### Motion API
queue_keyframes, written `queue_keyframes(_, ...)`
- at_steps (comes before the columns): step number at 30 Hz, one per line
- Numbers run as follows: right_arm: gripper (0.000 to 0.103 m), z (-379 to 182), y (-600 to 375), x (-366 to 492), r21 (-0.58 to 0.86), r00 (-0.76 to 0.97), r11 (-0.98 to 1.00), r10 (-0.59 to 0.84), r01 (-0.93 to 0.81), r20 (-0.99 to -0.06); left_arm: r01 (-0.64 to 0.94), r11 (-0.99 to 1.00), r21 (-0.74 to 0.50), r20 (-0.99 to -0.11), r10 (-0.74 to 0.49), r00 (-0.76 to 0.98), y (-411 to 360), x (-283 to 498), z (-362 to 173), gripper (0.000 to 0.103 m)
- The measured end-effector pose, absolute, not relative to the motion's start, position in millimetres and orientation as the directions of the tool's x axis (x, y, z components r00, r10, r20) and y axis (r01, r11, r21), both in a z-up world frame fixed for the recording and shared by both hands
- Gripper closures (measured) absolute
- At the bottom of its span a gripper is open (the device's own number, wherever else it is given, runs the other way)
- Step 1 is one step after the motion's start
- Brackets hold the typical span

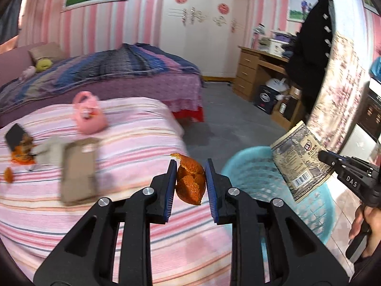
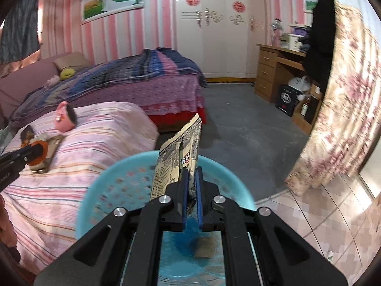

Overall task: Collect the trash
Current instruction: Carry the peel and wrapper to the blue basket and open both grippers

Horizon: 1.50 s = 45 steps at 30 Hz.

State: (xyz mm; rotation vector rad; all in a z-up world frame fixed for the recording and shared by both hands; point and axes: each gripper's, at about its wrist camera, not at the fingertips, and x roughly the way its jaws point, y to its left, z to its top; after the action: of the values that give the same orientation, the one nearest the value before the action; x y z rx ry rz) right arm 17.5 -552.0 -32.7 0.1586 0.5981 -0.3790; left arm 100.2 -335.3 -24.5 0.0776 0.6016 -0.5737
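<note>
My left gripper (image 1: pixel 190 168) is shut on a piece of orange peel (image 1: pixel 190 183) and holds it above the striped bed's edge, left of the blue basket (image 1: pixel 257 166). My right gripper (image 2: pixel 191 174) is shut on a beige printed snack wrapper (image 2: pixel 181 152) and holds it upright over the blue basket (image 2: pixel 114 186). The wrapper (image 1: pixel 297 159) and right gripper (image 1: pixel 321 156) also show at the right of the left wrist view. A small brown scrap (image 2: pixel 204 247) lies in the basket's bottom.
On the pink striped bed (image 1: pixel 133 128) lie a brown paper piece (image 1: pixel 78 169), an orange wrapper (image 1: pixel 22 152), another peel bit (image 1: pixel 8 175) and a pink toy bag (image 1: pixel 89 114). A purple bed (image 2: pixel 142 81), a wooden desk (image 2: pixel 271 71) and a floral curtain (image 2: pixel 345 107) stand around.
</note>
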Motion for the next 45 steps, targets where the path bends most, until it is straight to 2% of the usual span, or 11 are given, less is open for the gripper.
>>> queue_keyframes(10,0.097,-48.1,-582.0,-0.9,0.058,0.741,0.898,-0.321,0.436,-0.590,0.612,0.787,-0.074,-0.591,-0.529,0.609,-407.3,86.8,-43.5,0.078)
queue_keyframes(11,0.097,-48.2,-581.7,-1.2,0.058,0.742,0.898,-0.321,0.435,-0.589,0.616,0.785,-0.073,-0.592,-0.531,0.607,-408.2,87.4,-43.5,0.074)
queue_keyframes(14,0.097,-48.5,-580.8,-0.9,0.053,0.745,0.902,-0.319,0.428,-0.586,0.593,0.804,-0.050,-0.583,-0.505,0.636,-406.7,90.3,-42.1,0.031)
queue_keyframes(15,0.097,-48.4,-579.6,-0.3,0.049,0.745,0.903,-0.319,0.426,-0.586,0.580,0.813,-0.038,-0.572,-0.494,0.654,-402.2,90.9,-40.3,0.025)
queue_keyframes(20,0.097,-49.6,-575.2,4.5,0.054,0.747,0.908,-0.306,0.415,-0.590,0.526,0.850,-0.004,-0.545,-0.443,0.711,-366.4,104.1,-26.0,0.007)
queue_keyframes(29,0.095,-57.5,-561.8,19.9,0.039,0.723,0.916,-0.288,0.399,-0.628,0.416,0.908,0.038,-0.496,-0.344,0.797,-285.8,121.2,0.6,0.005)
queue_keyframes(31,0.084,-59.1,-559.4,23.7,0.040,0.716,0.915,-0.287,0.402,-0.637,0.388,0.921,0.037,-0.492,-0.321,0.809,-266.4,122.6,4.9,0.005)
queue_keyframes(33,0.040,-59.4,-555.3,25.8,0.035,0.712,0.908,-0.302,0.416,-0.634,0.362,0.932,0.036,-0.489,-0.299,0.819,-246.1,123.0,9.5,0.005)
queue_keyframes(37,0.033,-54.5,-541.9,33.4,0.036,0.718,0.903,-0.315,0.427,-0.620,0.301,0.952,0.061,-0.473,-0.238,0.848,-210.6,122.8,16.8,0.005)
queue_keyframes(41,0.015,-52.4,-526.0,44.2,0.035,0.723,0.898,-0.330,0.439,-0.607,0.241,0.968,0.071,-0.464,-0.182,0.867,-170.6,122.5,19.2,0.005)
queue_keyframes(45,0.014,-49.9,-505.1,58.1,0.012,0.723,0.906,-0.329,0.423,-0.607,0.200,0.978,0.067,-0.467,-0.146,0.872,-138.5,121.8,16.5,0.005)
